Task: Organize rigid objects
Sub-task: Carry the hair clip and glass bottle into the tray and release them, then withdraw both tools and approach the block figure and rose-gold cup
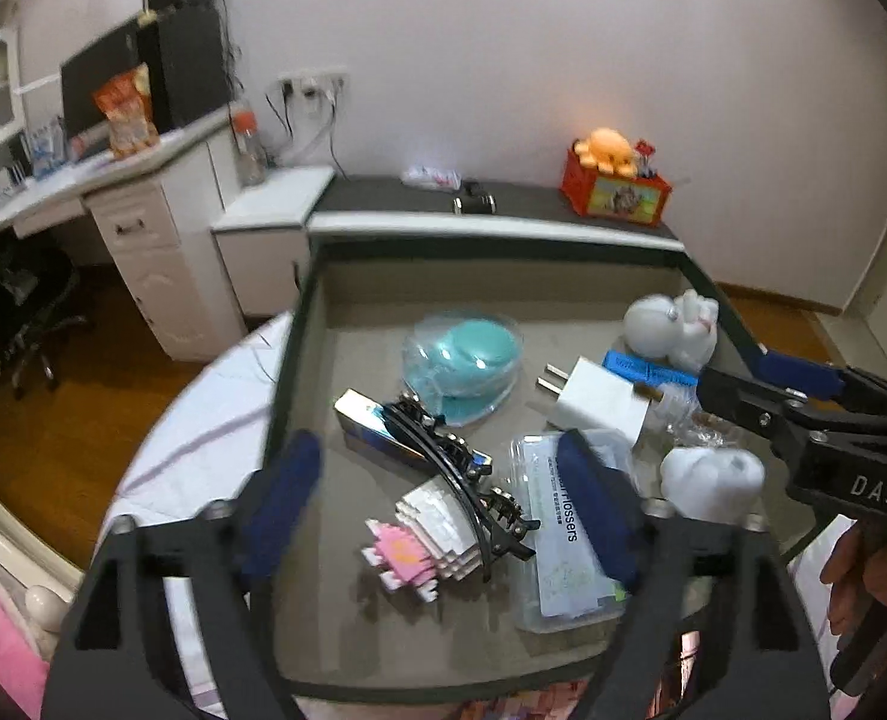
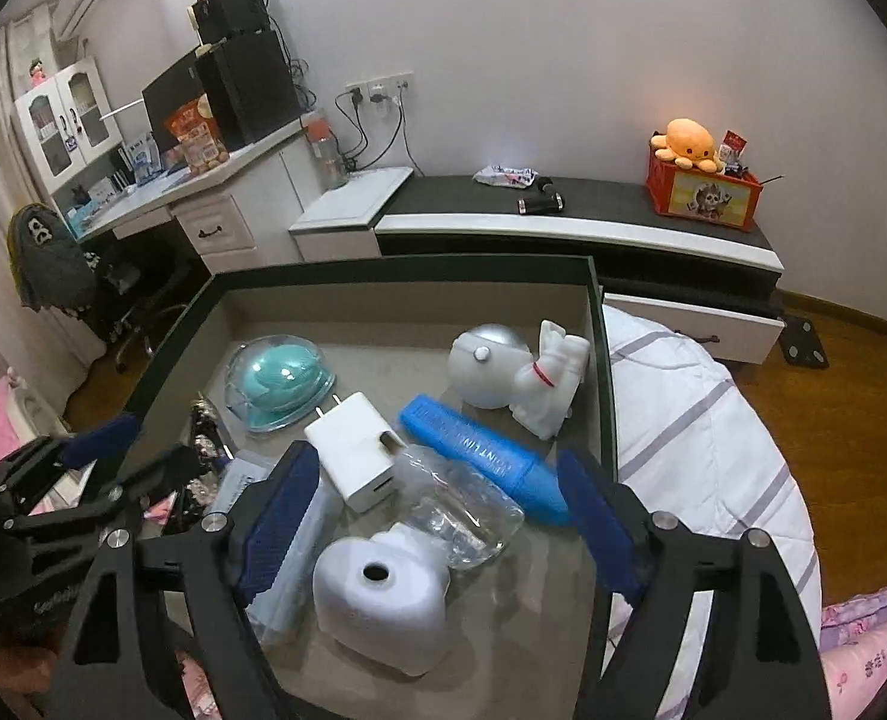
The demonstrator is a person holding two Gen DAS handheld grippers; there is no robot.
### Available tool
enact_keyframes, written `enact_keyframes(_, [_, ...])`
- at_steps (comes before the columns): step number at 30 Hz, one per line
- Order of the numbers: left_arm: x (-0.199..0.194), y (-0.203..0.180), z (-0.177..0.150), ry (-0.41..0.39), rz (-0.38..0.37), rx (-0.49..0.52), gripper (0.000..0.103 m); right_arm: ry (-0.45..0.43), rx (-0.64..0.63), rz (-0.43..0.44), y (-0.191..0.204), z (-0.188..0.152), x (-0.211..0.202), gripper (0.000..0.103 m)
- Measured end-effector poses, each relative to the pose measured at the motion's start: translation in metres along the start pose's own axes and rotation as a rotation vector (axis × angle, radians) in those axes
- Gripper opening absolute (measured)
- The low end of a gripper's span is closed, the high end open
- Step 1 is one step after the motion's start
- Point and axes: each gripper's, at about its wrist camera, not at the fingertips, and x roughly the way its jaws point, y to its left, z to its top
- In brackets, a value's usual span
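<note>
Grey-lined tray (image 2: pixel 596 324) holds white charger (image 2: pixel 356 450), blue case (image 2: pixel 479 456), figurines.

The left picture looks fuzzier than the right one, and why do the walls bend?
Left wrist view: motion-smeared, the floss box lettering soft. Right wrist view: crisper, the blue case lettering readable. Both: fisheye lenses bow straight edges and darken corners.

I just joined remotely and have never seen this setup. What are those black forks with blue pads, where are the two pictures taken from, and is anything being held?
They are two hand-held grasping tools, one per hand, each with its own camera looking along its fingers. One picture comes from the left tool, the other from the right tool. Both are open and hold nothing. Below them a tray holds a white charger, blue case, flosser box, hair clip and white figurines.
</note>
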Motion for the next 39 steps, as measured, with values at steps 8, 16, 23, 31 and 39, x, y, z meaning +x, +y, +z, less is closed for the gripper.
enact_keyframes(8, [-0.045, -0.005, -0.005, -0.047, 0.079, 0.051, 0.103, -0.060, 0.031, 0.012, 0.005, -0.012, -0.037, 0.103])
enact_keyframes(16, [-0.120, -0.010, -0.028, -0.133, 0.088, 0.020, 0.103, -0.138, 0.052, -0.002, 0.017, -0.042, -0.102, 0.103])
enact_keyframes(23, [-0.182, -0.011, -0.059, -0.180, 0.123, -0.012, 0.103, -0.200, 0.016, -0.038, 0.031, -0.081, -0.166, 0.103])
enact_keyframes(31, [-0.232, -0.013, -0.099, -0.226, 0.140, -0.063, 0.103, -0.240, -0.006, -0.049, 0.045, -0.128, -0.214, 0.103])
enact_keyframes(39, [-0.246, -0.014, -0.125, -0.206, 0.156, -0.074, 0.103, -0.227, -0.021, -0.028, 0.057, -0.148, -0.224, 0.103])
